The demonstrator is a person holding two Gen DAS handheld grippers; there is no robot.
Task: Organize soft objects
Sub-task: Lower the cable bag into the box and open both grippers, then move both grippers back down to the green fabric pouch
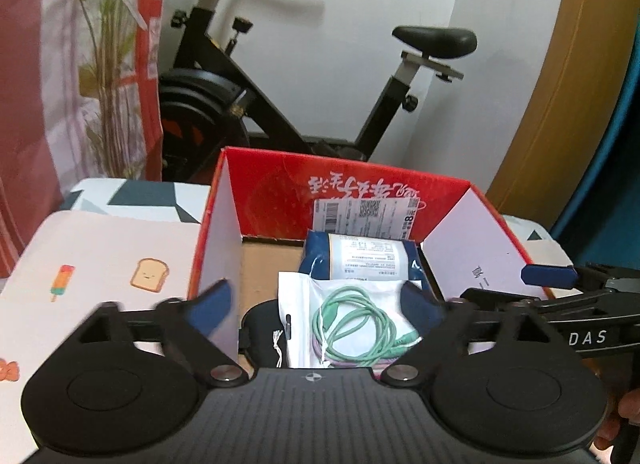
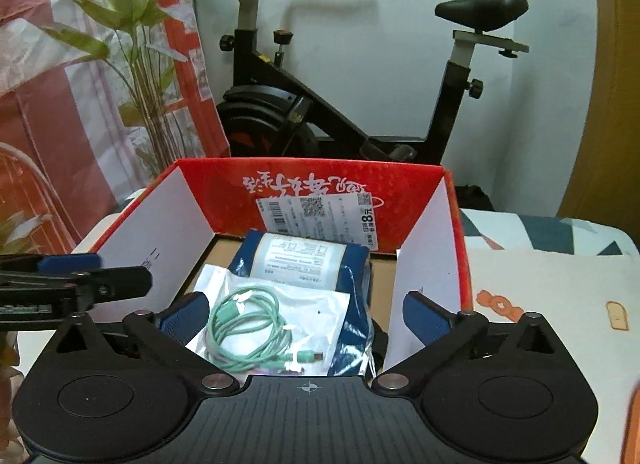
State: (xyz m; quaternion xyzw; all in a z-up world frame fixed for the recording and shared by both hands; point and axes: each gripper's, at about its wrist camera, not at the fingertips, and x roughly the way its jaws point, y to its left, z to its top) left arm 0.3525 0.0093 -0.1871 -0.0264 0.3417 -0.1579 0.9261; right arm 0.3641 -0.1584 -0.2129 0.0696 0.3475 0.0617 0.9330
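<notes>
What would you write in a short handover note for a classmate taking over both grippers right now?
Left gripper: open, nothing between its fingers, over the near edge of the red cardboard box.
Right gripper: open too, empty, beside the left one over the same box.
In the box: a clear pouch with a green cable lies on top of a blue packet with a white label; a black soft item sits beside them at the near wall.
Done: these three are in the box.
Left: no other loose soft object shows in either view; check the patterned cloth around the box before stopping.
</notes>
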